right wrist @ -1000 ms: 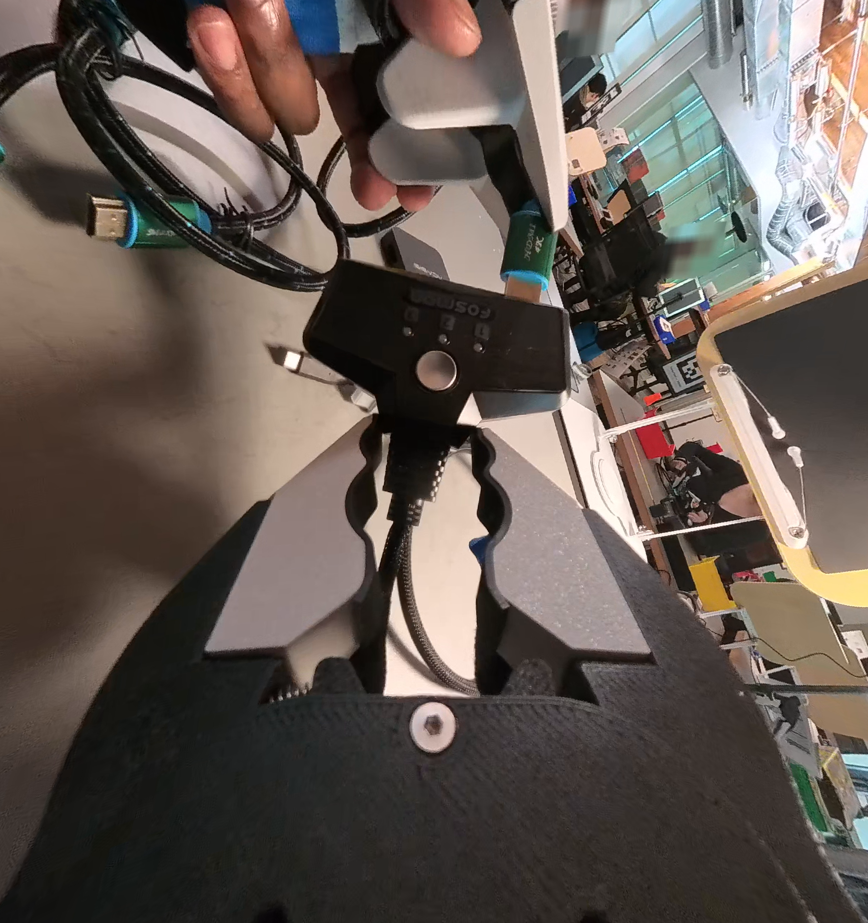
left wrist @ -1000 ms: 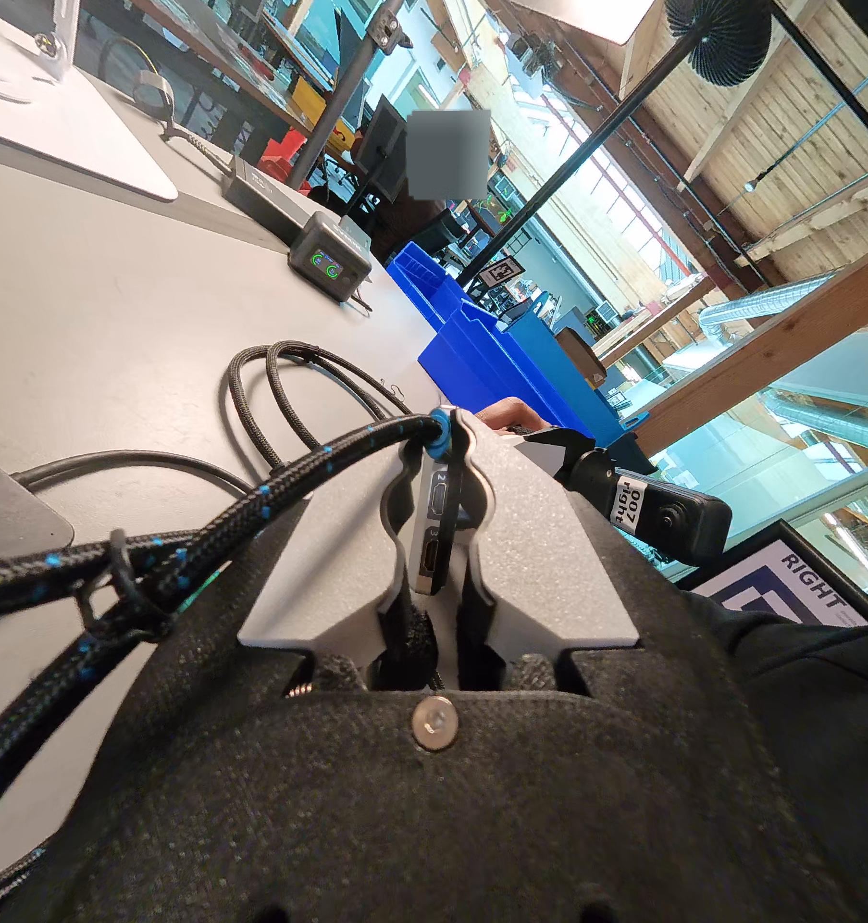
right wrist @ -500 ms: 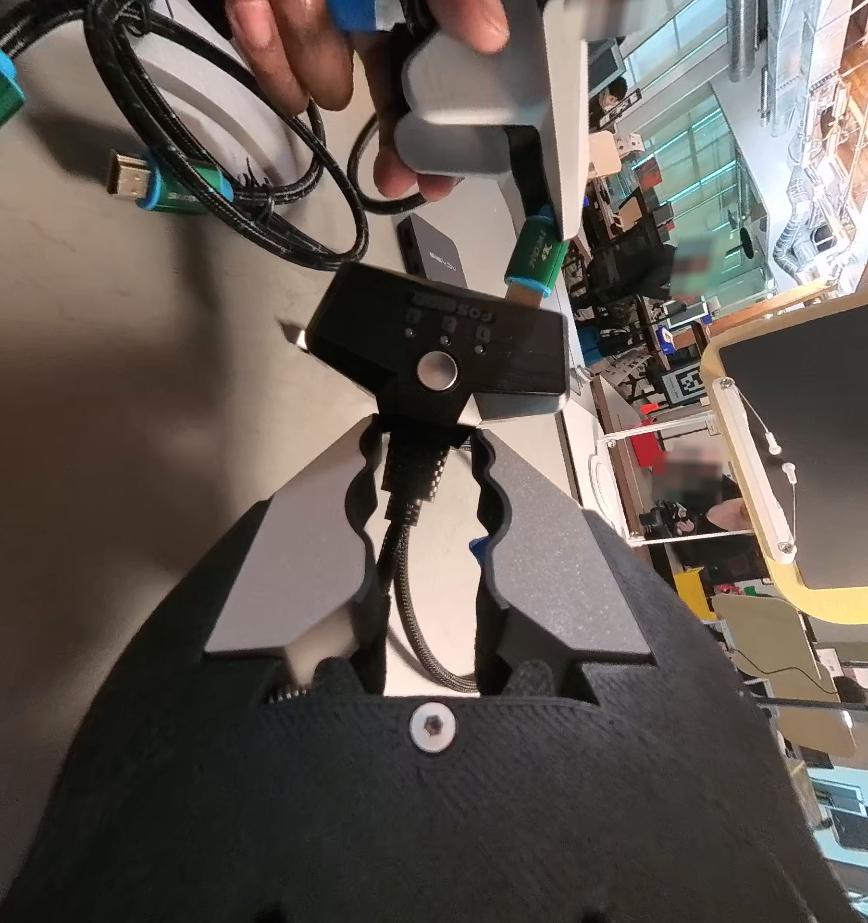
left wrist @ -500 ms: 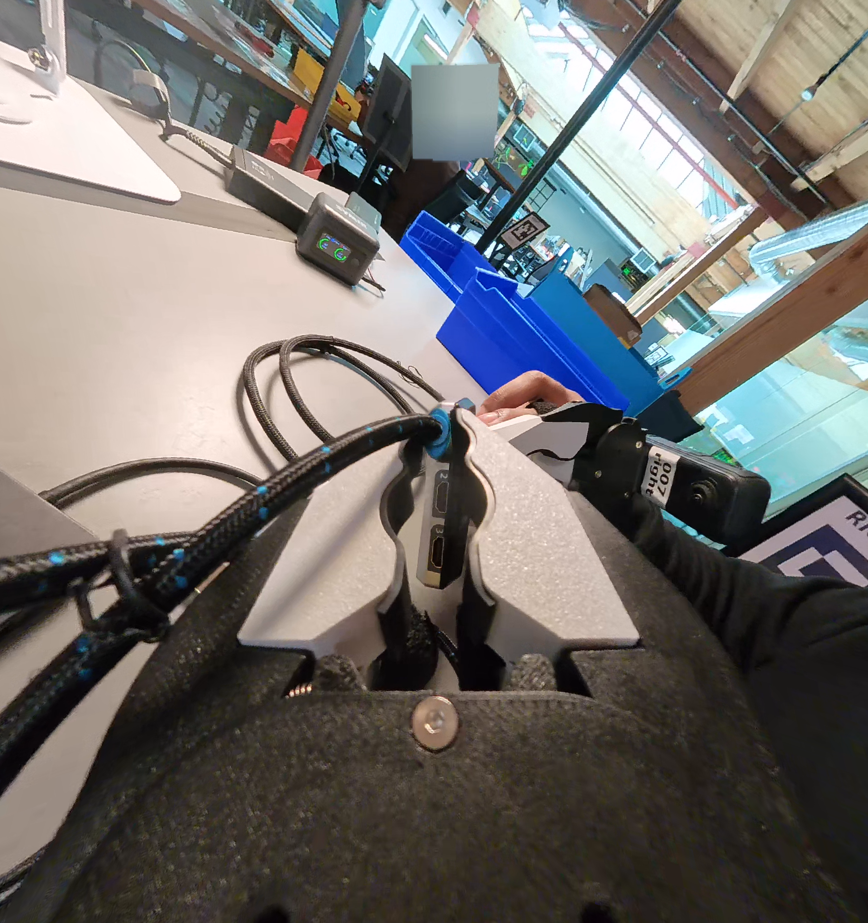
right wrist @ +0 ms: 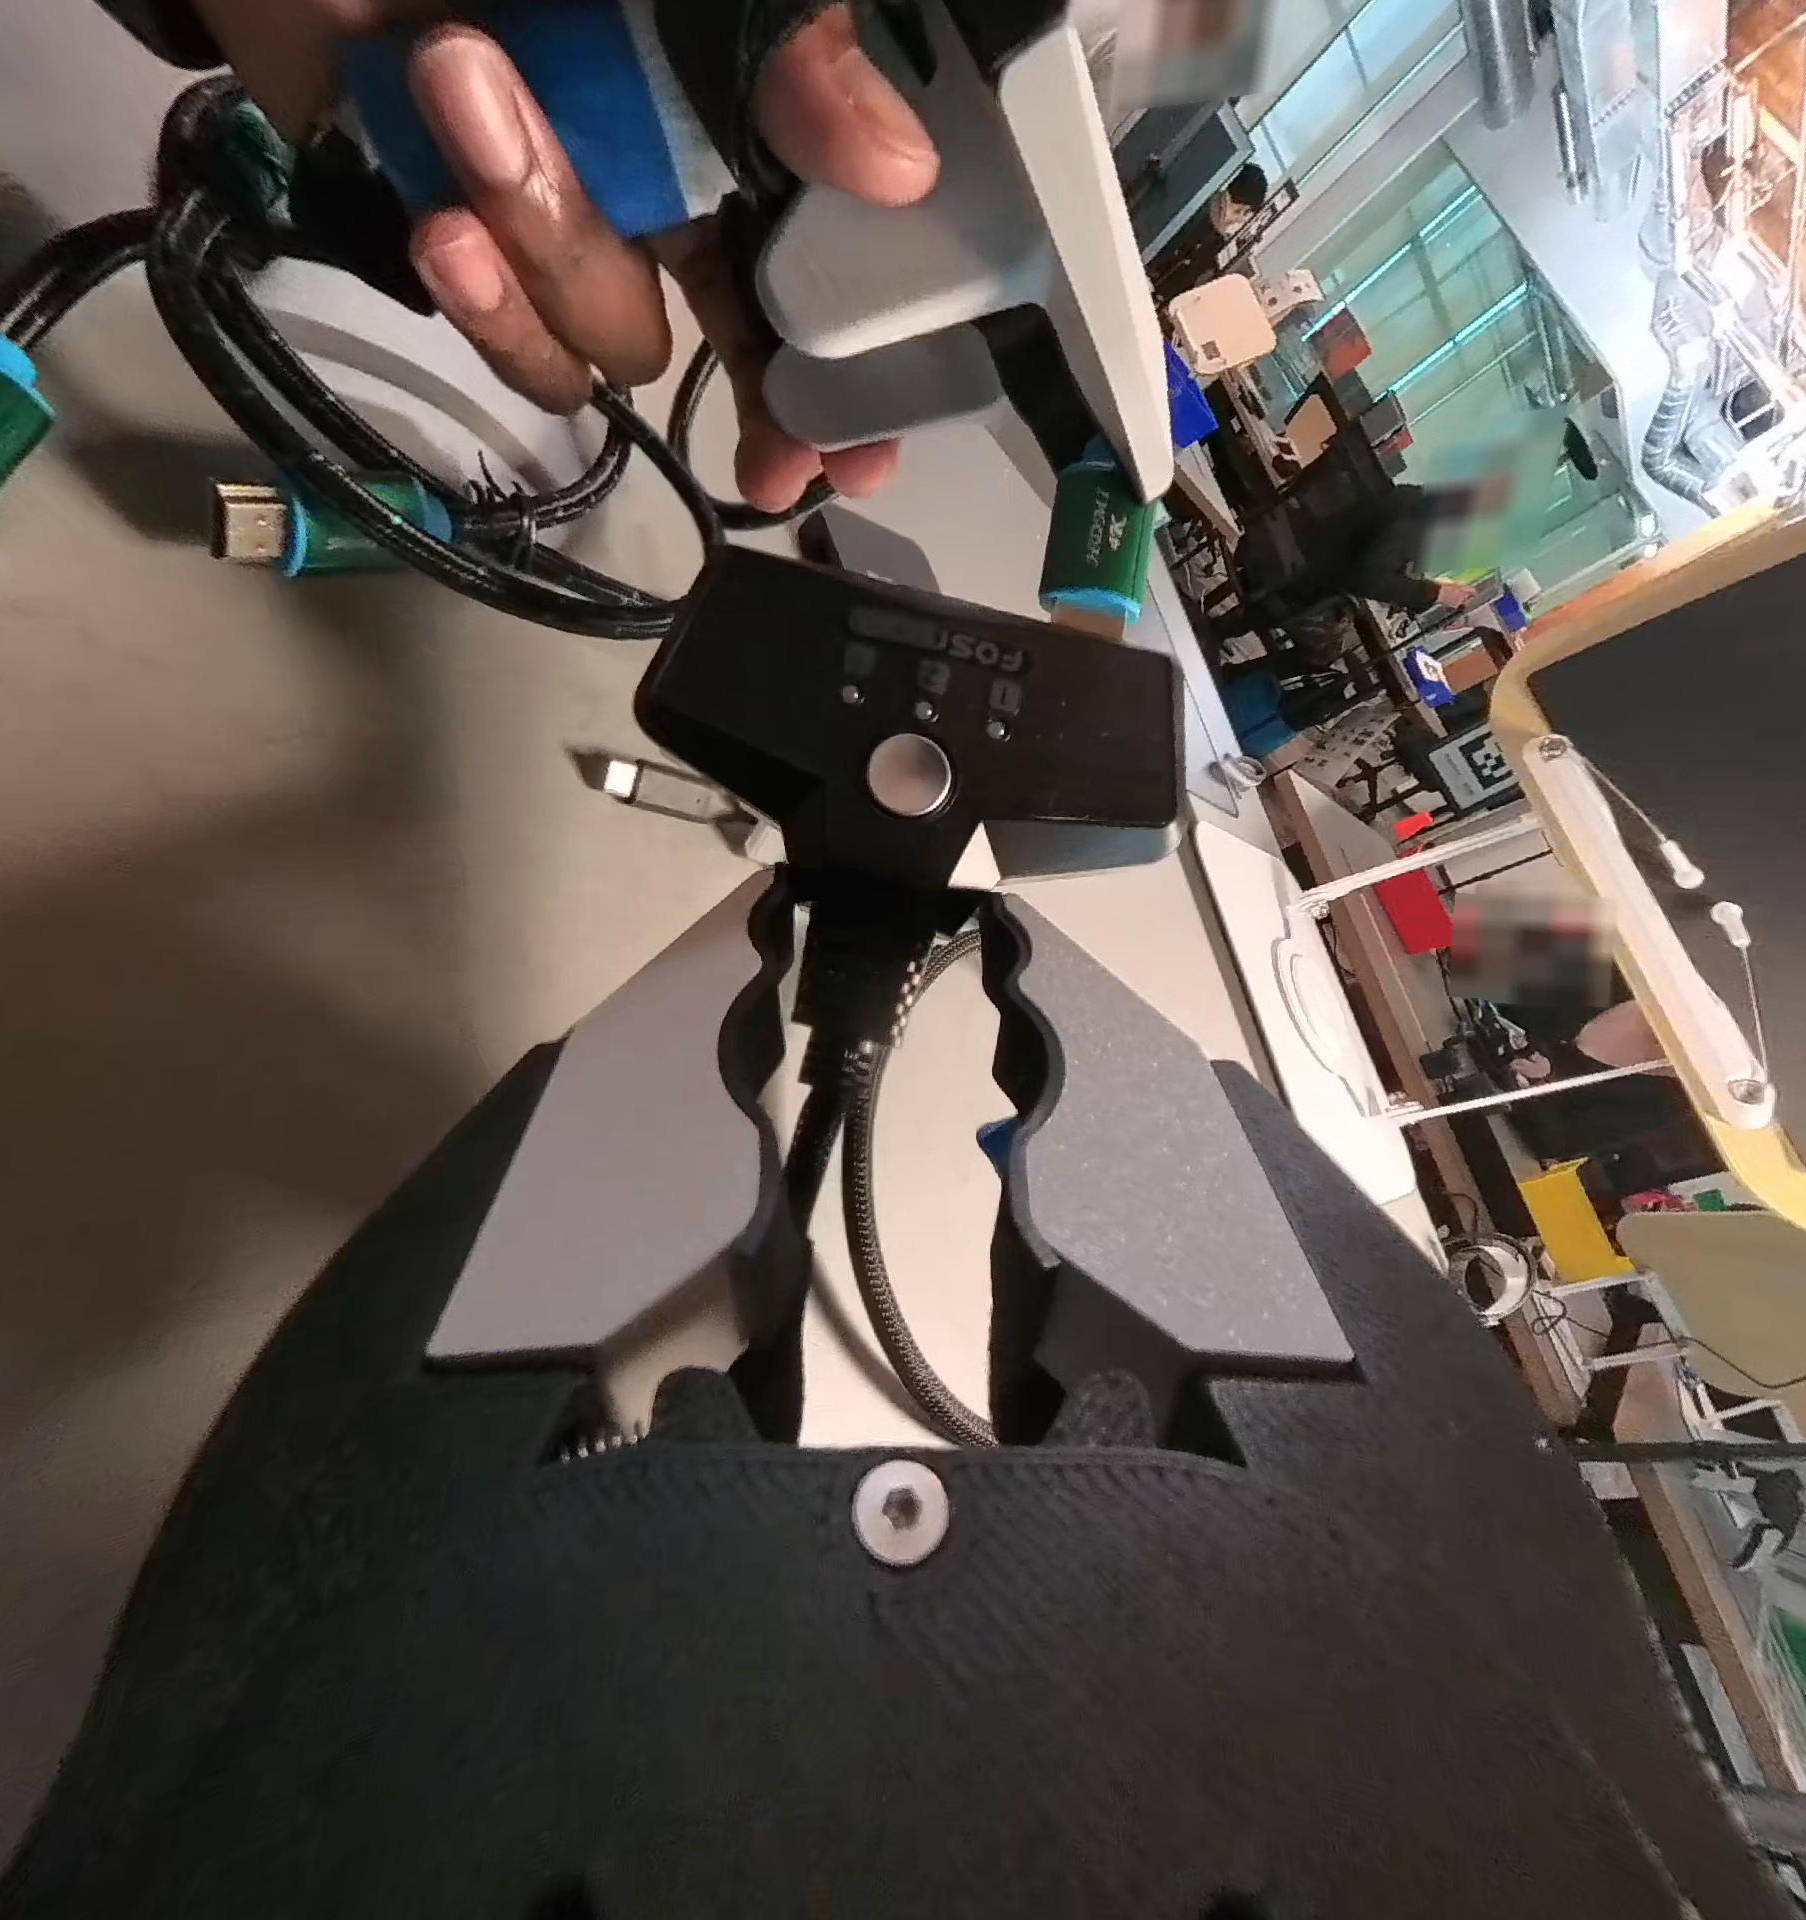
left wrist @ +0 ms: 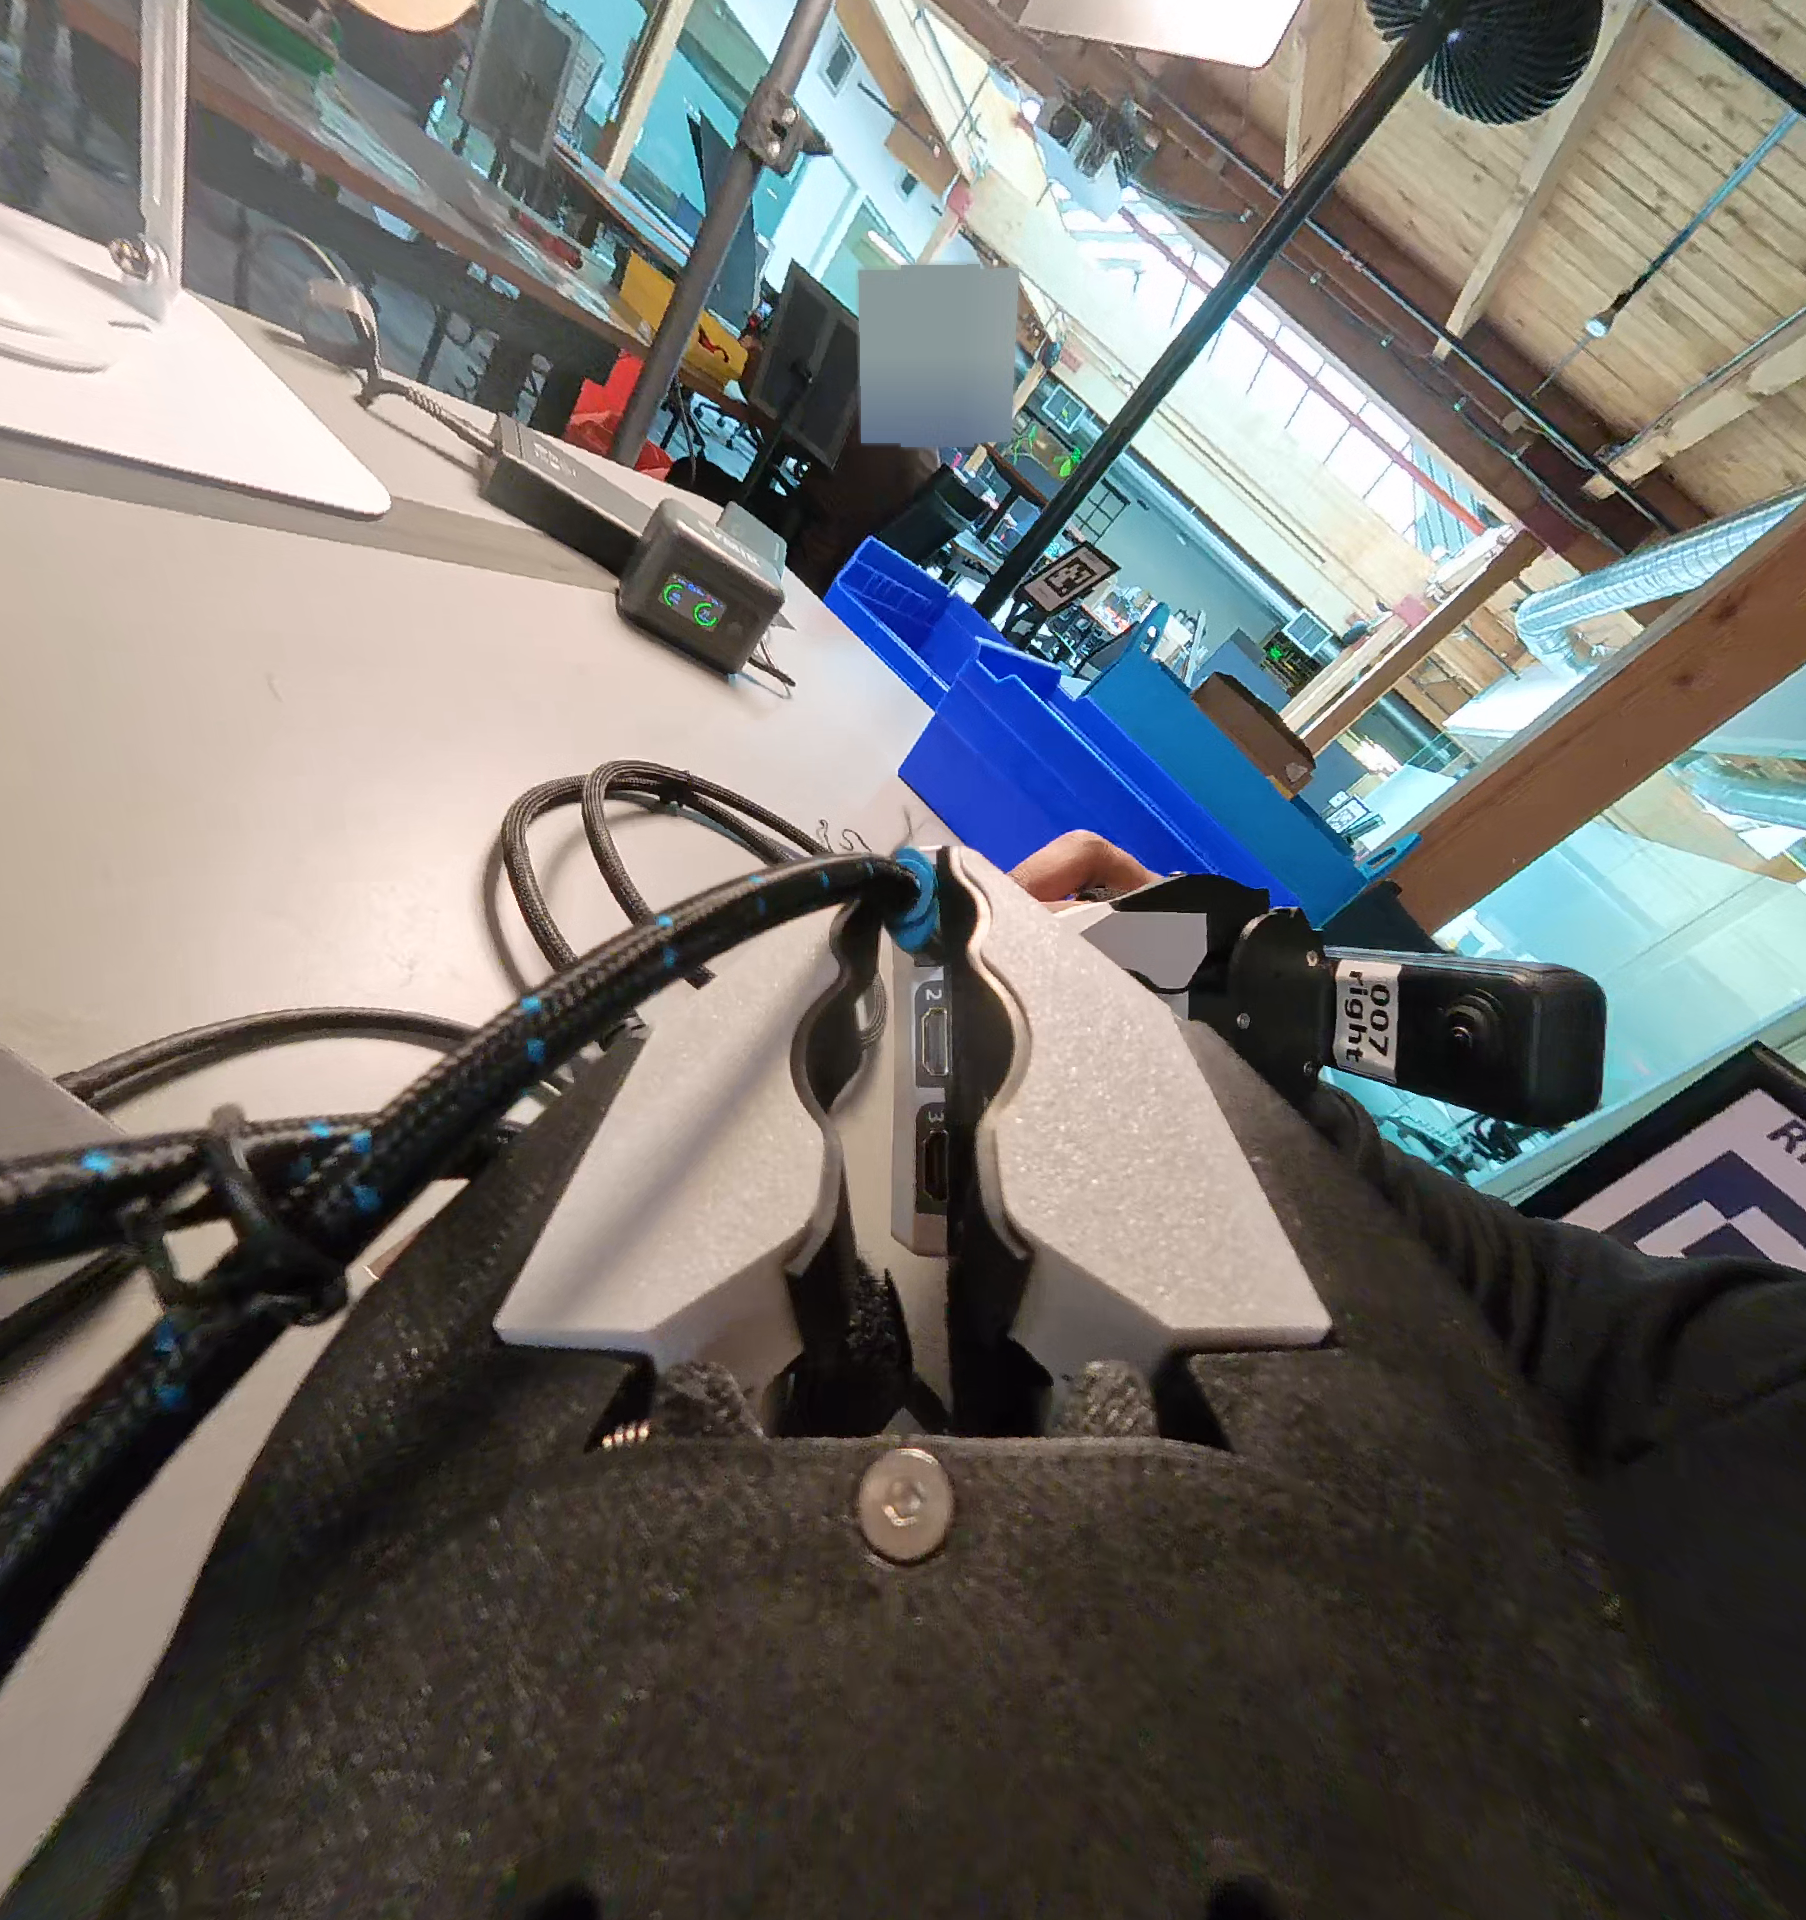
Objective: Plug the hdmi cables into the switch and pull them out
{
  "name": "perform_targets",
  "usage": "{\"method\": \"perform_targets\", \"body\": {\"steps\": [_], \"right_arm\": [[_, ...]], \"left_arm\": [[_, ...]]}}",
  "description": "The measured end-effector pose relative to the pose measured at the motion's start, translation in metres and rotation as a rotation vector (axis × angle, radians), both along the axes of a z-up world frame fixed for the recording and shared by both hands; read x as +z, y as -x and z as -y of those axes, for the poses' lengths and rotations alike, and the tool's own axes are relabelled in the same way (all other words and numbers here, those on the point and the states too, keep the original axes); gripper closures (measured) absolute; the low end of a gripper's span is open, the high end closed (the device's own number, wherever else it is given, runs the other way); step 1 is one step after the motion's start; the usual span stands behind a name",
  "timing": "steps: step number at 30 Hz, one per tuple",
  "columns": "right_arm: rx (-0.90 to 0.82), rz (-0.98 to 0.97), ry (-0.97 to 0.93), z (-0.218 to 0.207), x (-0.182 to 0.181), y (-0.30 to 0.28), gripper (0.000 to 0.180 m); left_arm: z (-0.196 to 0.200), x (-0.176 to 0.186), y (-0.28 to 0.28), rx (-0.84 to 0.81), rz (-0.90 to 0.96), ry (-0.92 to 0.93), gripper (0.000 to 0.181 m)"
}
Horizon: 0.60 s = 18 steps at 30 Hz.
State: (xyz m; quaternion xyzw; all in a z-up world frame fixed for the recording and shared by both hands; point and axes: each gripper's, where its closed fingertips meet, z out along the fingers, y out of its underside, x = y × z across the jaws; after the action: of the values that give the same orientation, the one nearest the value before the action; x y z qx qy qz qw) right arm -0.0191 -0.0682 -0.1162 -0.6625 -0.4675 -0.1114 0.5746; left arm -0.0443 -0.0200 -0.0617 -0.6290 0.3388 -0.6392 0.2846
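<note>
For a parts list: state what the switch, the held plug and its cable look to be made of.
Switch: black glossy plastic by its sheen, with a silvery, metal-looking button and grey edge.
Plug: green shell with a metallic sheen, possibly anodised metal, blue collars, gold-coloured tip.
Cable: black woven braid with blue flecks; the weave is plainly visible.
</note>
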Motion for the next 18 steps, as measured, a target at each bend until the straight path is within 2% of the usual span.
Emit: {"method": "perform_targets", "body": {"steps": [6,12,18], "right_arm": [[0.036,0.023,-0.016,0.006,0.003,0.001,0.143],[-0.006,0.028,0.014,0.0,-0.004,-0.001,0.141],[-0.067,0.092,0.043,-0.003,-0.01,-0.008,0.129]], "left_arm": [[0.007,0.0,0.001,-0.082,0.006,0.074,0.167],[0.003,-0.003,0.0,-0.052,-0.002,0.081,0.168],[0.006,-0.008,-0.004,-0.053,-0.005,0.087,0.168]]}}
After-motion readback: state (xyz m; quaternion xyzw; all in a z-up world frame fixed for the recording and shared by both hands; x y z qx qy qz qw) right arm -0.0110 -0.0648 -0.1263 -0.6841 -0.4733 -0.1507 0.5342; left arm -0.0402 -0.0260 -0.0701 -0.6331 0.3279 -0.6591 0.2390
